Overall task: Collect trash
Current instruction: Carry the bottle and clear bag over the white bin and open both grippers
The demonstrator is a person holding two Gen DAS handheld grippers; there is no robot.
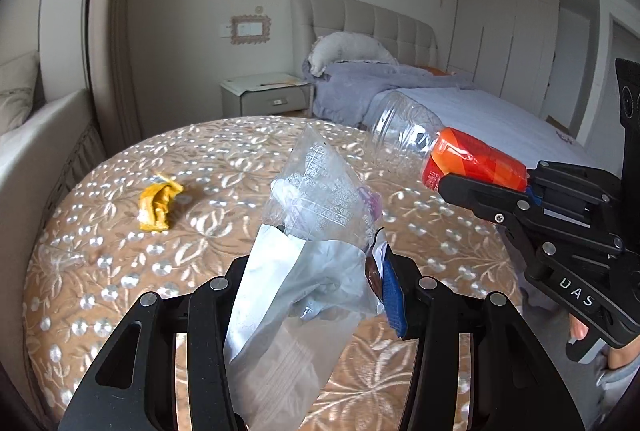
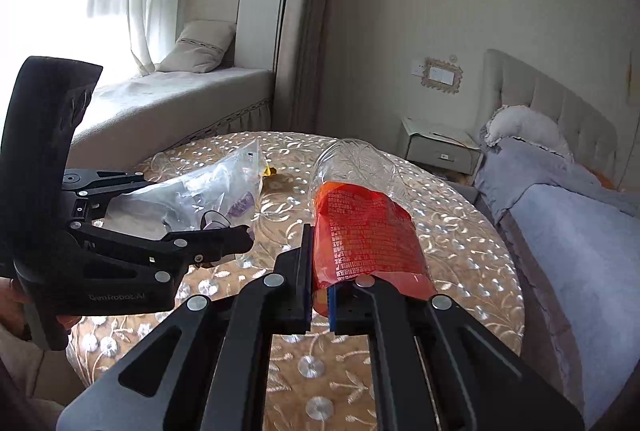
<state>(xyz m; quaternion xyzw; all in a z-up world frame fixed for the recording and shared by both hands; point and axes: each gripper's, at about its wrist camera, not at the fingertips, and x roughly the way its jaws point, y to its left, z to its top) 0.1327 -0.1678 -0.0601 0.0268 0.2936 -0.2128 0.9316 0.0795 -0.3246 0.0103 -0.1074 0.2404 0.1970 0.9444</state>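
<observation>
Left wrist view shows me with both hands full above the round table (image 1: 120, 271), and I judge that is the point of it: two pieces of trash are lifted clear of the embroidered cloth so they can be carried off together, though no bin shows in either picture. My left gripper (image 1: 316, 271) stands about half open, but only because the bundle fills it; its pads press on a crumpled wad of clear plastic bag (image 1: 320, 191) and whitish wrapper, which sticks up and forward past the fingertips. I hold it low on the bundle, so the loose printed top flops free. My right gripper (image 2: 320, 295) is nearly shut, its blue-edged pads pinching the orange-labelled end of a clear plastic bottle (image 2: 360, 231). The bottle is crushed there, which is why the jaws can come so close together. It juts forward and up from the fingers, its clear ribbed body pointing away over the table. The two loads are near each other but apart. One piece is left on the cloth: a crumpled yellow wrapper (image 1: 158, 205), lying alone on the far left part of the table, well apart from both grippers. With neither hand free, I judge it must wait for another trip.
</observation>
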